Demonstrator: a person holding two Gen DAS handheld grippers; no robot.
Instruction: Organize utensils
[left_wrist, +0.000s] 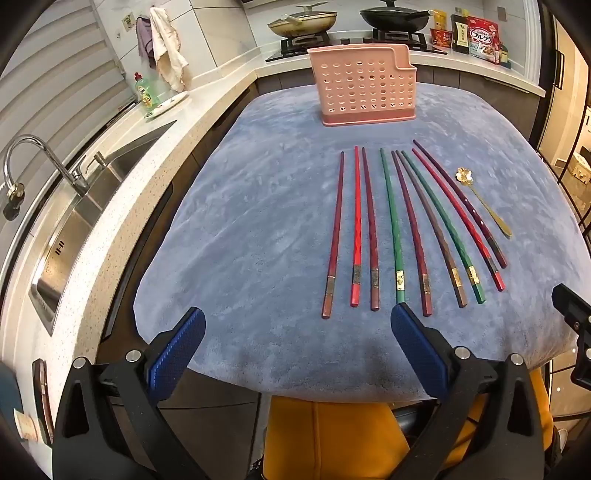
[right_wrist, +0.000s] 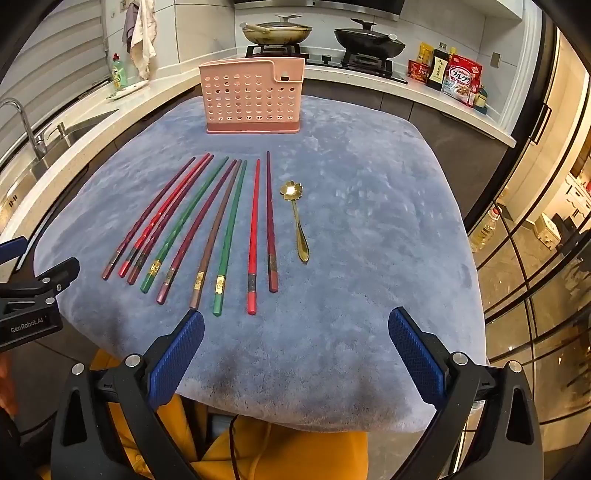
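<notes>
Nearest the cameras, the left gripper (left_wrist: 297, 325) and the right gripper (right_wrist: 295, 326) both hang over the near edge of the worktop (right_wrist: 369, 258) with jaws spread wide and nothing between them. The worktop is covered in a grey-blue plush cloth. Just beyond the grippers, nine chopsticks (right_wrist: 221, 236) in red, green, maroon and brown lie side by side, thick ends toward the person, tips fanning away. A gold spoon (right_wrist: 297, 221) with a flower-shaped bowl lies just right of them. Farther back, at the far edge, a pink perforated holder (right_wrist: 253, 98) stands upright. Behind it two pans (right_wrist: 277, 31) sit on a stove.
</notes>
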